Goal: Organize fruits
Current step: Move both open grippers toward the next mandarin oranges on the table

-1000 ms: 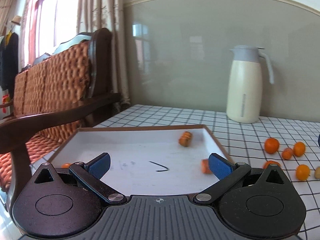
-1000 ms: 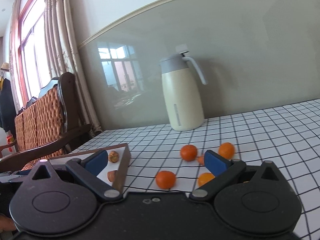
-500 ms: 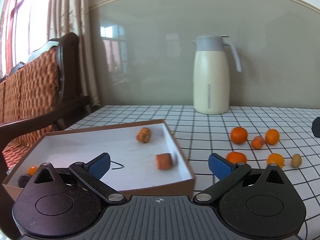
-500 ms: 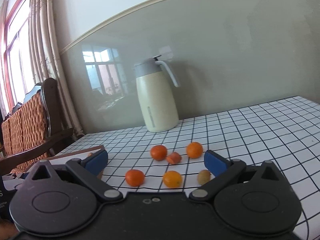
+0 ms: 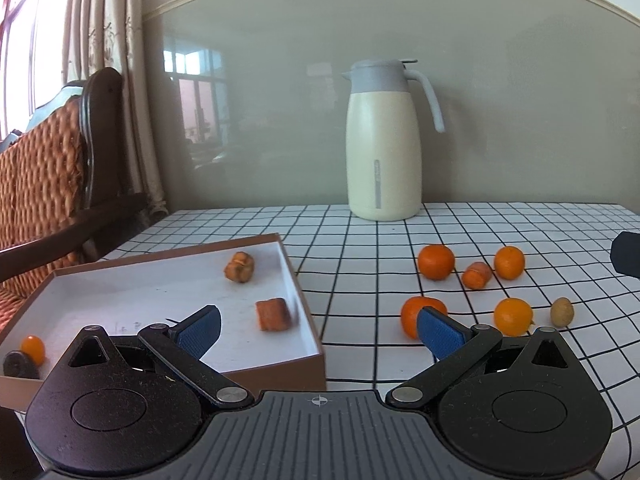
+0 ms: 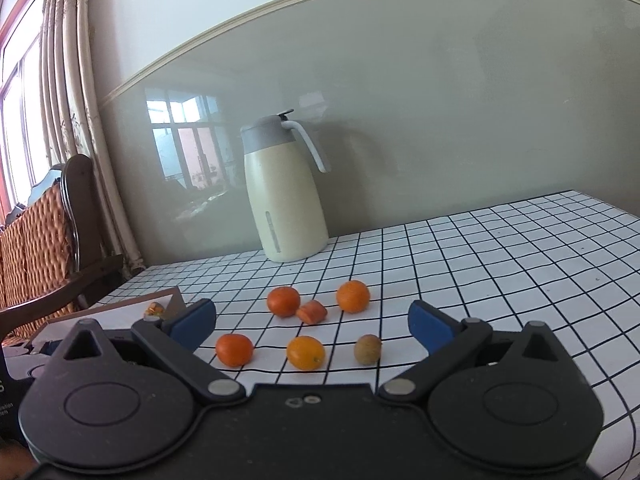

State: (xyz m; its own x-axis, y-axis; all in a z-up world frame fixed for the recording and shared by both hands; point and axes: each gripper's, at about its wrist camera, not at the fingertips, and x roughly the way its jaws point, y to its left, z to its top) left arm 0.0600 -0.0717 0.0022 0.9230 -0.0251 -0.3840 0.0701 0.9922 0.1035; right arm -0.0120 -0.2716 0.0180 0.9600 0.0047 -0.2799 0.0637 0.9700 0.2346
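Observation:
A shallow brown box (image 5: 308, 344) with a white floor sits at the table's left. It holds a brownish fruit (image 5: 239, 267), an orange chunk (image 5: 273, 314) and a small orange fruit (image 5: 33, 349). Several oranges lie on the checked cloth to its right, among them the nearest orange (image 5: 416, 312) (image 6: 234, 349), a yellow-orange one (image 6: 305, 352), a carrot-like piece (image 6: 311, 311) and a small brown fruit (image 6: 367, 349). My left gripper (image 5: 318, 326) is open and empty over the box's right edge. My right gripper (image 6: 310, 324) is open and empty, low before the loose fruit.
A cream thermos jug (image 5: 383, 140) (image 6: 284, 188) stands at the back by the grey wall. A wooden chair with a woven cushion (image 5: 44, 184) stands left of the table. The right gripper's tip (image 5: 626, 254) shows at the left wrist view's right edge.
Both views have swung to the right. The left gripper moved from over the box's middle to its right edge. The right gripper now faces the loose fruit squarely. Both stay open.

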